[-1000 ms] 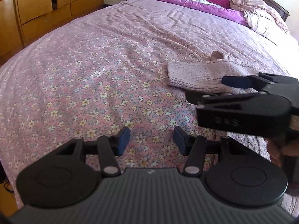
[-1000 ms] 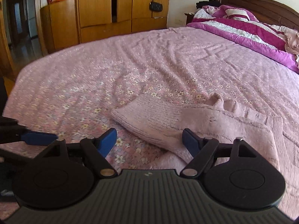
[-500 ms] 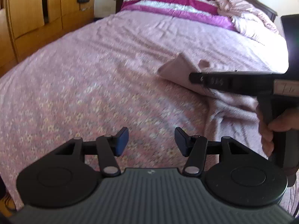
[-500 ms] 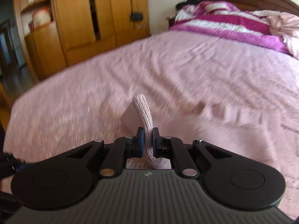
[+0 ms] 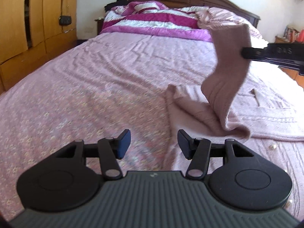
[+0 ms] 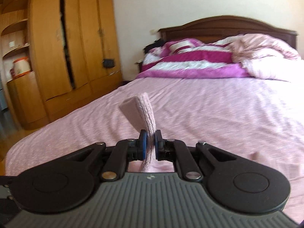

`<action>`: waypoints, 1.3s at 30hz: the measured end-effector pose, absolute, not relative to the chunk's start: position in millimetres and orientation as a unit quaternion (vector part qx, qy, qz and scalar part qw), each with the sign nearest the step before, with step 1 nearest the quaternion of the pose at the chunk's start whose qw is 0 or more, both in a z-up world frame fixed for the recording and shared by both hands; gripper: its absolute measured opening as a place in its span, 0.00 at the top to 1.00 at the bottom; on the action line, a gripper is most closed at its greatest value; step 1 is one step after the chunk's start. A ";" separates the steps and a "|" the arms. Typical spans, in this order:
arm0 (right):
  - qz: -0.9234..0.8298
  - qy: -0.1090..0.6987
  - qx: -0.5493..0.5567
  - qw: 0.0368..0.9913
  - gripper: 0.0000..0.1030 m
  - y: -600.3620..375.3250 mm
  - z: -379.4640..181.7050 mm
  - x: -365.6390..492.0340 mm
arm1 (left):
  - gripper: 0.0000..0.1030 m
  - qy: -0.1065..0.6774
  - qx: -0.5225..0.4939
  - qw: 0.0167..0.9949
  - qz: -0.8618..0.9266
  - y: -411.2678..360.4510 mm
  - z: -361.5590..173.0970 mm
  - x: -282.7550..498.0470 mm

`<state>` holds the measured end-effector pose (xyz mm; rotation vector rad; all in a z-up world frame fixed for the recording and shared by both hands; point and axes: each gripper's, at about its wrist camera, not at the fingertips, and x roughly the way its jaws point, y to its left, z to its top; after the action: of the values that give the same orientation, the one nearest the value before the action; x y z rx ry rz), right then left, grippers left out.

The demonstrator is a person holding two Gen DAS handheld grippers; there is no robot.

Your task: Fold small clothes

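A small pink knitted garment hangs in the air over the bed, its lower part still resting on the sheet. My right gripper is shut on one end of the pink knitted garment, which sticks up between the blue pads. From the left wrist the right gripper comes in from the right edge, holding the cloth high. My left gripper hovers low over the sheet, to the left of the draped cloth, with its jaws apart and nothing between them.
The bed has a pink flowered sheet. A magenta and white quilt is heaped by the dark headboard. Wooden wardrobes stand along the left side. A small dark bag hangs on a door.
The right gripper closed on the garment's edge and raised it off the sheet, up and to the right. The left gripper rose a little and stayed half spread.
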<state>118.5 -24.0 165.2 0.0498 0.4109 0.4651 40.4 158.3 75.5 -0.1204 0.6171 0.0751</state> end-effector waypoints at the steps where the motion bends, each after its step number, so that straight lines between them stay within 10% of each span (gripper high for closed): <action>1: 0.218 0.199 0.024 0.955 0.92 -35.8 166.7 117.2 | 0.45 0.303 -0.059 0.951 0.032 155.9 75.9 41.9; 20: 0.029 0.264 0.157 0.951 0.90 -226.2 73.7 90.4 | 0.45 0.307 -0.026 0.951 0.019 123.2 74.1 65.1; 30: 0.067 0.284 0.150 0.945 0.03 -231.5 20.3 64.4 | 0.45 0.324 -0.024 0.946 0.011 110.6 67.9 77.8; 39: 0.088 0.279 0.181 0.939 0.00 -238.9 40.8 71.0 | 0.45 0.330 0.007 0.943 0.040 102.2 64.0 90.6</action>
<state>71.0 -238.9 40.8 0.3687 0.5697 0.1787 90.6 102.2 64.0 0.0141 0.6720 0.0823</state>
